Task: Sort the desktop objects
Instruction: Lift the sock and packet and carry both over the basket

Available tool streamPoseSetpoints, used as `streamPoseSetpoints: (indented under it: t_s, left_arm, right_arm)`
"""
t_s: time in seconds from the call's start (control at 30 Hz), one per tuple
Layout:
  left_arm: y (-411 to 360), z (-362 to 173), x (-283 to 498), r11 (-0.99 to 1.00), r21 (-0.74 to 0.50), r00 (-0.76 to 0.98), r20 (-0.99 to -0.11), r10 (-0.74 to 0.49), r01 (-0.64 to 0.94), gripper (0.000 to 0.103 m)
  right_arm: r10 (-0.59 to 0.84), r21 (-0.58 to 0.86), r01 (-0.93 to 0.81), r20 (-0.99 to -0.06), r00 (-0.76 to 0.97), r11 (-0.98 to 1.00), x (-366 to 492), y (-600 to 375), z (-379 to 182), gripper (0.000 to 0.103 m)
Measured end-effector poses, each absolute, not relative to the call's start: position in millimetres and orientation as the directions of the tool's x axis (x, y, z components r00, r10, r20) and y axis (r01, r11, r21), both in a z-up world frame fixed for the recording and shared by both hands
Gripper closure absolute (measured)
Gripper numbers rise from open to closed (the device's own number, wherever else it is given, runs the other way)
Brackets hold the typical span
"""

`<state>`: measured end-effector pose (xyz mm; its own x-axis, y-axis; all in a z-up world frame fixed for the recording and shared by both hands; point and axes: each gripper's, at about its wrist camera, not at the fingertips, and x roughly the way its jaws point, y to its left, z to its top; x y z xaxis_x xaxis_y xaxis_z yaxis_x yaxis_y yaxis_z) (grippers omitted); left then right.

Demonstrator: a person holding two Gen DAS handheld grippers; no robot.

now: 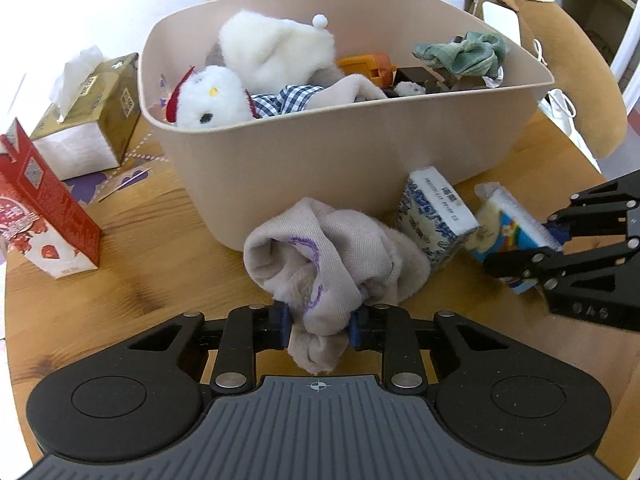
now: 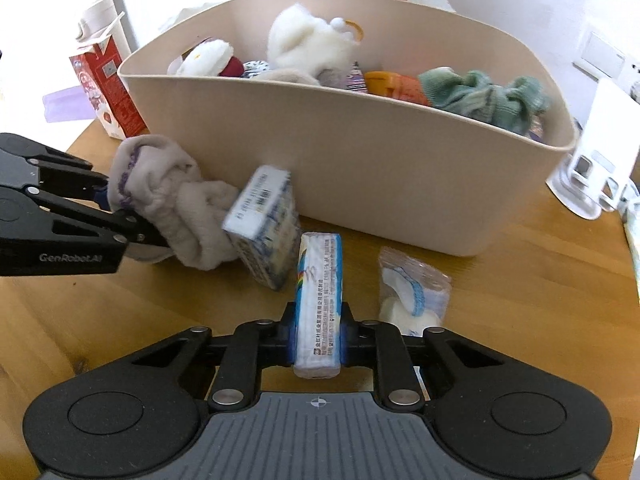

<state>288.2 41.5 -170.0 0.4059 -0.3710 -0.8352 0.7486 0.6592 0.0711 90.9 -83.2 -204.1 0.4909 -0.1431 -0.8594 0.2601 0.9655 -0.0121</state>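
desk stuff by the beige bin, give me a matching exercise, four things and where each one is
Things:
1. grey cloth
2. rainbow tissue pack
3. green cloth
4. clear packet

Places:
A. inside the bin
B. pinched in the left tool
C. loose on the table
D. pinched in the right tool

Pairs: 1-B, 2-D, 3-A, 4-C
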Motion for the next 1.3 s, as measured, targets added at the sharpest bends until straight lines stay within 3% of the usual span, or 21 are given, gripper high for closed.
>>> streamPoseSetpoints:
  t_s: [0.73,1.3]
  left_arm:
    - [71.0,-121.0,235.2,0.632,0.115,0.467,-0.775,-0.425,0.766,0.077]
    - [84.7,-46.6,239.2,0.699,0.093,0.555,-0.684,-0.472,0.709,0.077]
  right_arm:
    - [-0.125,0.032,0.249,-0.799,0.588,0.968,25.0,-86.9,-141.2,0.086]
    - [-0.163,0.053,0.303,-0.747,0.645,0.952,-11.4,-113.2,-86.0,0.086]
